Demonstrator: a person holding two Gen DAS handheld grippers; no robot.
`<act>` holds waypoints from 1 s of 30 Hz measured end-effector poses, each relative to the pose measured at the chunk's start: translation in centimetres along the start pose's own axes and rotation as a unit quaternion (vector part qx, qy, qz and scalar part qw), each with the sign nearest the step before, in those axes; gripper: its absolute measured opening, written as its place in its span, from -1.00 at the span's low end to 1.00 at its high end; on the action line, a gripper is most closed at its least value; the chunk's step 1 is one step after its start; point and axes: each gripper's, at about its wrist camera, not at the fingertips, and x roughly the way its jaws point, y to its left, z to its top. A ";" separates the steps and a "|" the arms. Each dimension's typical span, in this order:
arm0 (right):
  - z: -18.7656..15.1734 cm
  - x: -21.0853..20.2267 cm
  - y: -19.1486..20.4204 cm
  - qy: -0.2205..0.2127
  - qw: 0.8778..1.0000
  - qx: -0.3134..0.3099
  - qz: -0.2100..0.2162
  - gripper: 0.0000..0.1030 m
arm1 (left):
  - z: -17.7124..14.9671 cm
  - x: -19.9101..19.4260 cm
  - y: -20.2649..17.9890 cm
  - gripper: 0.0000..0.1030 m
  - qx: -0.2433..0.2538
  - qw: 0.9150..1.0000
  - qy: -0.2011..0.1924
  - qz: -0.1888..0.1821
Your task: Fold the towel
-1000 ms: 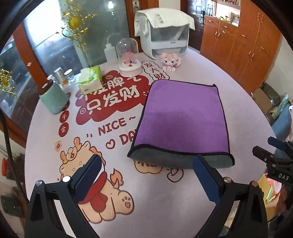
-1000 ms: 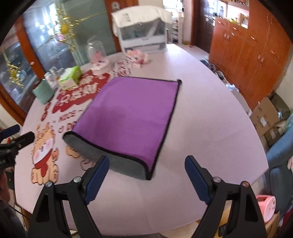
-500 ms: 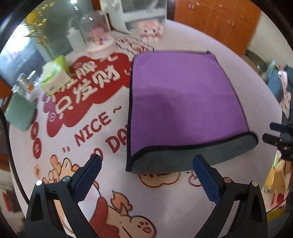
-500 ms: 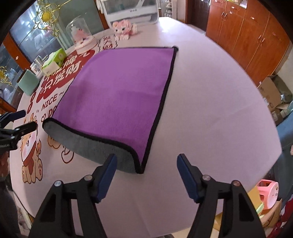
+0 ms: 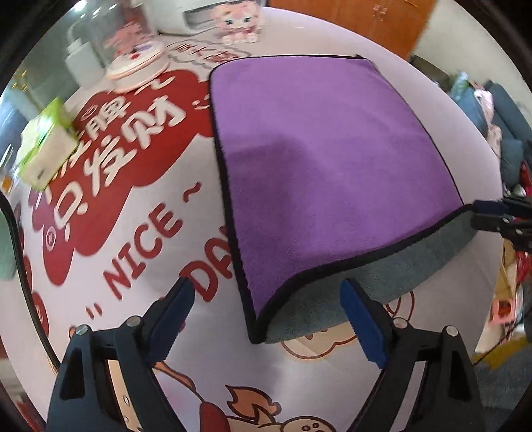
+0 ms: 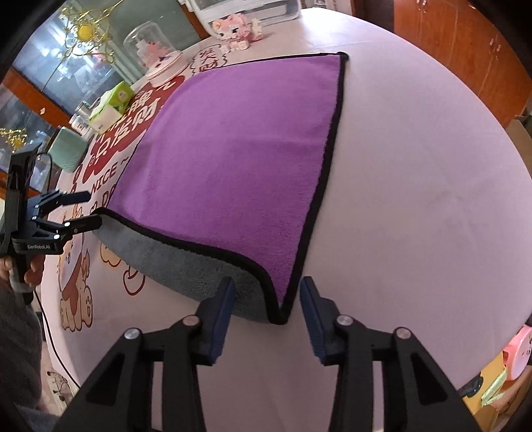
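Observation:
A purple towel [image 5: 326, 159] with black trim and a grey underside lies folded on the round table, also in the right wrist view [image 6: 232, 159]. My left gripper [image 5: 266, 300] is open, its jaws either side of the towel's near left corner. My right gripper [image 6: 267, 305] is open, its jaws straddling the near right corner. Neither pad touches the cloth. Each gripper shows at the edge of the other's view: the right gripper [image 5: 492, 216] and the left gripper [image 6: 79, 212].
The table cover [image 5: 139, 239] has red lettering and cartoon prints. A tissue box [image 5: 43, 146], a glass dome on a white base [image 6: 156, 50], a pink toy [image 6: 236, 30] and a white appliance stand at the far side. The table edge lies right of the towel.
Both grippers have moved down and forward to the towel's near corners. The right gripper's jaws have narrowed somewhat around its corner.

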 end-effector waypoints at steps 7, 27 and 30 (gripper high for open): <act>0.3 0.4 0.5 0.002 1.000 -0.012 0.012 -0.49 | 0.4 0.2 -0.2 0.48 0.028 0.999 0.009 -0.025; 0.3 0.5 0.2 0.006 1.000 -0.017 0.022 -0.64 | 0.5 1.7 0.6 -0.29 0.049 0.994 0.061 -0.079; 0.2 0.5 0.2 0.005 1.000 -0.017 0.023 -0.66 | 0.4 1.7 0.3 -0.40 0.054 0.994 0.064 -0.072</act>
